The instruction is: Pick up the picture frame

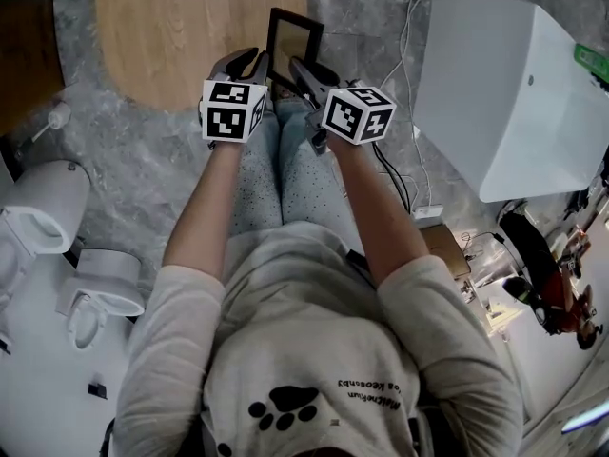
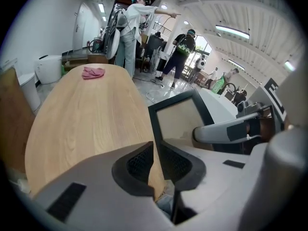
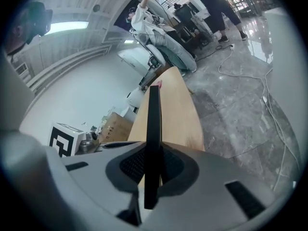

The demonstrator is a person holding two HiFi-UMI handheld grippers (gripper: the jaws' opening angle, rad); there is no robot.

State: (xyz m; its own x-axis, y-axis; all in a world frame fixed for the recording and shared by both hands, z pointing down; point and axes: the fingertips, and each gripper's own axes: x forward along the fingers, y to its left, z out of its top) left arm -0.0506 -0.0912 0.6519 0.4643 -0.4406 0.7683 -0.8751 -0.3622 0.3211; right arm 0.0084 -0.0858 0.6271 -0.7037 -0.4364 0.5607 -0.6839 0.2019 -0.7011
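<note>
The picture frame (image 1: pixel 293 48), black-rimmed with a pale beige panel, hangs in the air in front of the person's knees, past the near edge of the wooden table (image 1: pixel 181 27). My left gripper (image 1: pixel 259 69) is shut on its left edge, and my right gripper (image 1: pixel 303 74) is shut on its right edge. In the left gripper view the frame (image 2: pixel 179 117) slants away from the jaws (image 2: pixel 156 160), its thin edge between the dark pads. The right gripper view shows the frame (image 3: pixel 153 124) edge-on as a black bar clamped in the jaws (image 3: pixel 151 167).
A pink cloth (image 2: pixel 93 72) lies at the table's far end. A large white box (image 1: pixel 504 93) stands to the right, with cables (image 1: pixel 409 36) on the grey floor. White toilets (image 1: pixel 38 217) sit at the left. People (image 2: pixel 132 28) stand in the background.
</note>
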